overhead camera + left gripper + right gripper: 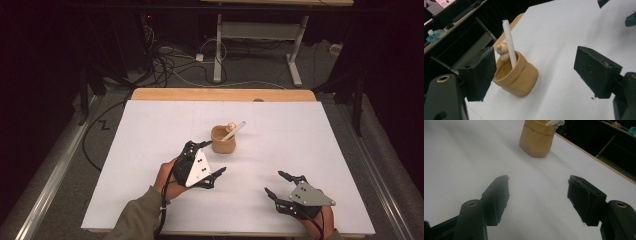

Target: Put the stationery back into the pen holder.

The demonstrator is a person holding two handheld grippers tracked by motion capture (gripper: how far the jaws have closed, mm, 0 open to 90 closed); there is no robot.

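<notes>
While the tan cup (223, 139) stands upright near the middle of the white table (150, 130), the left gripper (209, 161) sits just beside it on its near-left, jaws spread wide and holding nothing. That gap looks set to take the cup's body, which appears ahead between the pads in the left gripper view. A white stick (234, 130) leans far-right out of the cup beside a small wooden peg (502, 51), so a careless close could tip them. Resting well apart at the near right, the right gripper (280, 184) is likewise spread and empty, apparently waiting.
</notes>
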